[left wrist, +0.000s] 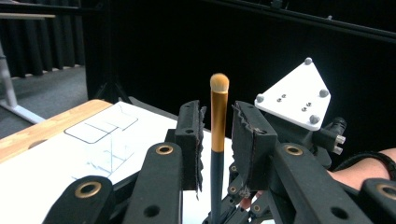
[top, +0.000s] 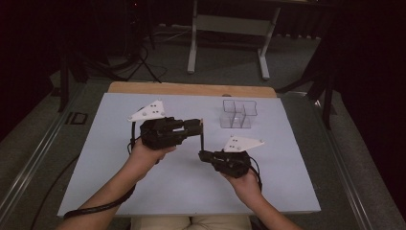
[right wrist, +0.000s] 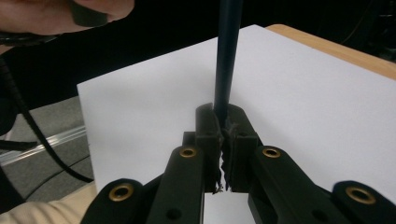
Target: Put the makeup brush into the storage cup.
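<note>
A makeup brush (top: pixel 202 135) with a dark handle, gold ferrule and tan tip (left wrist: pixel 218 83) stands upright over the white sheet. My right gripper (top: pixel 203 154) is shut on the low end of its handle (right wrist: pixel 227 56), the jaws pinched tight around it (right wrist: pixel 225 116). My left gripper (top: pixel 200 127) reaches in from the left at the brush's upper part. In the left gripper view its jaws (left wrist: pixel 218 114) flank the ferrule (left wrist: pixel 218 121) with a small gap on each side, so the pads do not press on it.
A clear plastic organiser with several compartments (top: pixel 238 114) stands at the back right of the white sheet (top: pixel 268 191); it also sits left of the jaws (left wrist: pixel 105 135). A wooden table edge (top: pixel 191 88) runs behind. A desk frame (top: pixel 192 48) stands on the floor beyond.
</note>
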Tool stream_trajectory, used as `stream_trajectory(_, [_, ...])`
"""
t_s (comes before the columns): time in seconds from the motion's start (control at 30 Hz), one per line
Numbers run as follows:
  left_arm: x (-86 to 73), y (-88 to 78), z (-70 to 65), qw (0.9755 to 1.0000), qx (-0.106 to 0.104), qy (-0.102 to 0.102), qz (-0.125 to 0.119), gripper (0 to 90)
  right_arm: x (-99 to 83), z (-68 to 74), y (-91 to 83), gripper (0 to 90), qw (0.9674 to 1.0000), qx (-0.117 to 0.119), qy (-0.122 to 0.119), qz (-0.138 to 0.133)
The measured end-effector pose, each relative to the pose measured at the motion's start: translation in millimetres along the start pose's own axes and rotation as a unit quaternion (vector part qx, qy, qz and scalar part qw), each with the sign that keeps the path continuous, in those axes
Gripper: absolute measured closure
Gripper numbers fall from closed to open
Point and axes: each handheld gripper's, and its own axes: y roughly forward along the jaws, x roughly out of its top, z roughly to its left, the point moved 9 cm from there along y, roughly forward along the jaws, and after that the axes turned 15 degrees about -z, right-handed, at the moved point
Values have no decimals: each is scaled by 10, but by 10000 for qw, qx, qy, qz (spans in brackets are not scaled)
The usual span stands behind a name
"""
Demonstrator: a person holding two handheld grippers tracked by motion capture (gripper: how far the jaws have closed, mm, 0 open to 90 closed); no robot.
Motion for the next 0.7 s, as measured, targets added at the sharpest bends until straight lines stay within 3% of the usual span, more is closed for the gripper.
stream_trajectory(0.4, [10, 40, 19, 9997, -122, -183, 105, 822, -55, 25, 31, 861, 9998, 100, -18, 141])
stream_trajectory(0.53, [-5, 41, 32, 9994, 4, -275, 208, 838, -64, 19, 33, 860, 9998, 80, -12, 157])
stream_trajectory(0.7, [-4, 53, 31, 9994, 194, -211, 212, 845, -73, -4, 30, 859, 9999, 57, 12, 123])
